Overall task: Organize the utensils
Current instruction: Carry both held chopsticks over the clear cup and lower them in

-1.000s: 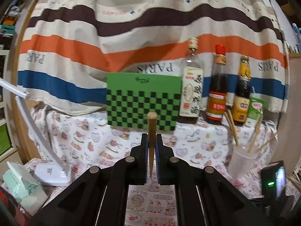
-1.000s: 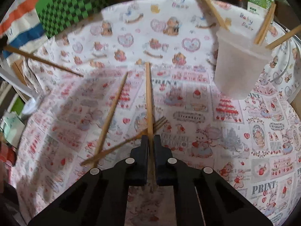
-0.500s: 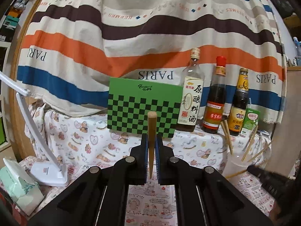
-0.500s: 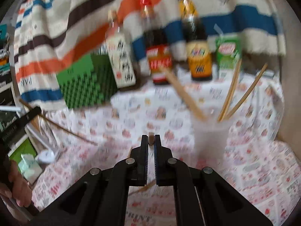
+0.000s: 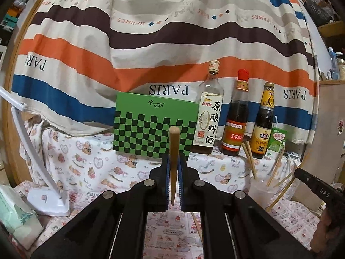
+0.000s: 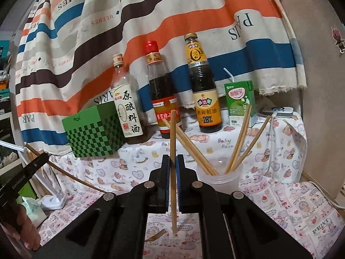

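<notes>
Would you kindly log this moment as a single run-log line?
left gripper: shut on chopstick | right gripper: shut on another chopstick | cup: holds chopsticks | fork: on table

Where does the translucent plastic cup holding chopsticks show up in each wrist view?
Left wrist: the plastic cup sits at lower right, beyond the right-hand black finger.
Right wrist: the cup is just right of centre, directly behind the fingers.
Shared landmark: the green checkered box.
</notes>
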### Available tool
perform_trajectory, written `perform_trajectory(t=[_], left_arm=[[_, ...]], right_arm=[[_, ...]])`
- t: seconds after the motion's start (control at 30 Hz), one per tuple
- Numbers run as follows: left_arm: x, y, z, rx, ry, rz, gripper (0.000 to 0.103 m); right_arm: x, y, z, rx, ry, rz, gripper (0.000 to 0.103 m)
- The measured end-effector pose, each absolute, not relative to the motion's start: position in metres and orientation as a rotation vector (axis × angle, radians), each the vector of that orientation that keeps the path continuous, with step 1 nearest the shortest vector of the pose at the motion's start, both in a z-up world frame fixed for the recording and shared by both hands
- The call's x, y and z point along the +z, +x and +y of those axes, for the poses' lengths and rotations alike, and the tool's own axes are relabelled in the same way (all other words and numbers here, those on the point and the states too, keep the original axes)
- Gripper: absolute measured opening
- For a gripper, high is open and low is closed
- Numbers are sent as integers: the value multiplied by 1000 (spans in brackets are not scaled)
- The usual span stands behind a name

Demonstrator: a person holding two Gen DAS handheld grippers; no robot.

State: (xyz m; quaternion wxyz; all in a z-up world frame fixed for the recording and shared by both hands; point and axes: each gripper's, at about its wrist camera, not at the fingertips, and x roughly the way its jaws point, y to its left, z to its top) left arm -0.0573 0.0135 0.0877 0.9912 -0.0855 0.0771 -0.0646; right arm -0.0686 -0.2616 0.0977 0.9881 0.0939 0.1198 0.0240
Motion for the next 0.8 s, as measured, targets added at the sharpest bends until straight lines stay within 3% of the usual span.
perform_trajectory(t=[0.43, 0.8], left_arm=[[87, -53, 10, -202, -197, 179, 6], [148, -44, -37, -314, -220, 141, 6]], right_arm=[[111, -74, -301, 42, 315, 135, 6], [125, -91, -376, 25, 563, -6, 6]])
